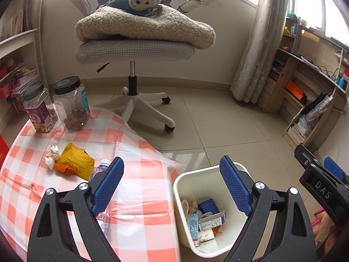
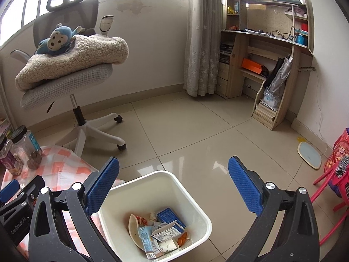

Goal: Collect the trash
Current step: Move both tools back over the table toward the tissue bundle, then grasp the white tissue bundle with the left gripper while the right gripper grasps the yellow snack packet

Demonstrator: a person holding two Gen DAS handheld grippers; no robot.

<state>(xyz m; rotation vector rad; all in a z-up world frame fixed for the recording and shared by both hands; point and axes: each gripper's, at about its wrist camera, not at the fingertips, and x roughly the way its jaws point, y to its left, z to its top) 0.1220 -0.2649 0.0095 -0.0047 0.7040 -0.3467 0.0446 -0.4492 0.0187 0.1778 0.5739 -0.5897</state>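
Observation:
A white bin stands on the floor beside the table, holding cartons and wrappers; it also shows in the right wrist view. On the checked tablecloth lie a yellow wrapper, an orange scrap, crumpled white paper and a clear plastic bottle partly hidden behind my left finger. My left gripper is open and empty, over the table edge and the bin. My right gripper is open and empty, above the bin.
Two snack jars stand at the table's far left. An office chair with a blanket and a plush monkey stands behind on the tiled floor. A wooden shelf unit is at the right, a red stool nearer.

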